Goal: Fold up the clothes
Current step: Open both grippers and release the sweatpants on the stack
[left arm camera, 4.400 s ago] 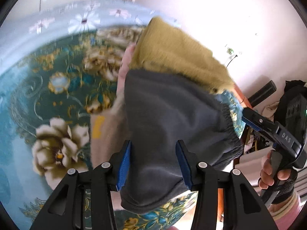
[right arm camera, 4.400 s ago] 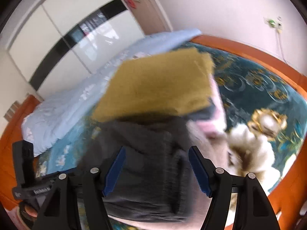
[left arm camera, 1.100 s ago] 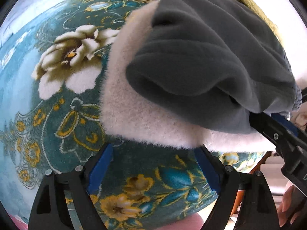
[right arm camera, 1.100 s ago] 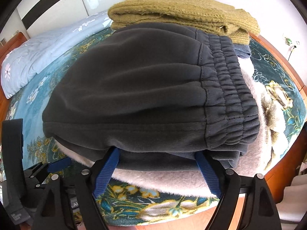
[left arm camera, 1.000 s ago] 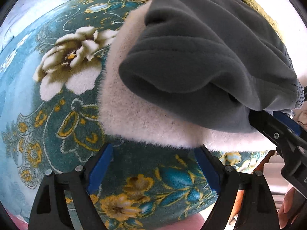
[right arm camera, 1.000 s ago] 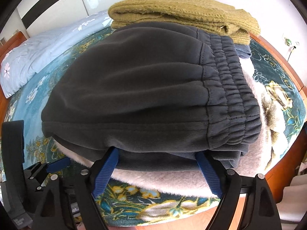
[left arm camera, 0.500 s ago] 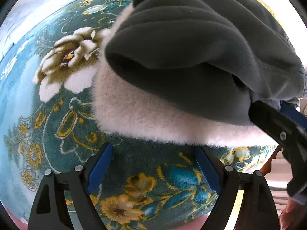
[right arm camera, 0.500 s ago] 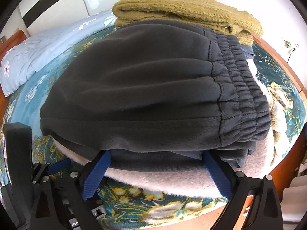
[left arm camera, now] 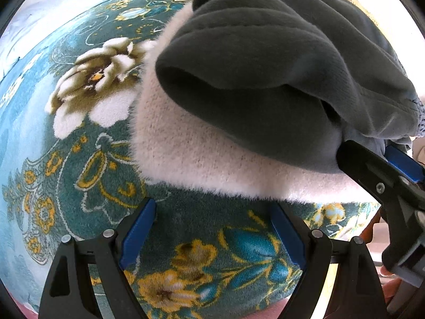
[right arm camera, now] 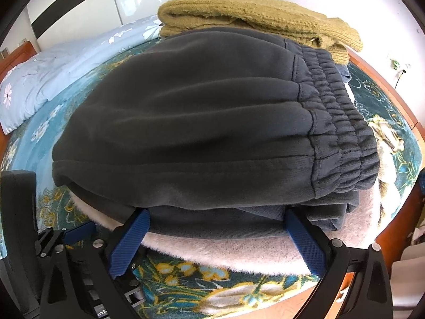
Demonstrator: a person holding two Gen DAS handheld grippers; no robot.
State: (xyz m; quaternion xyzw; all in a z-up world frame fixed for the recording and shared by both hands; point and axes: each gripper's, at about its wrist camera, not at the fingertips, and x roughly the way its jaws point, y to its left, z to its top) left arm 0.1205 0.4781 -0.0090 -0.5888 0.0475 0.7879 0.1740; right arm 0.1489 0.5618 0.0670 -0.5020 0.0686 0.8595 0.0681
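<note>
**Folded stack sits on the bedspread, both tongs released**

At 9 o'clock in your left wrist view lies the floral bedspread (left arm camera: 79,159). Your left gripper (left arm camera: 212,234) hangs spread wide at 6 o'clock, holding nothing, just short of the fluffy white garment (left arm camera: 199,154). The dark grey sweatpants (right arm camera: 212,122) rest on it, centre frame. Your right gripper (right arm camera: 217,236) gapes open too, fingertips at the stack's near edge. The mustard sweater (right arm camera: 252,16) tops the pile at 12 o'clock.
</note>
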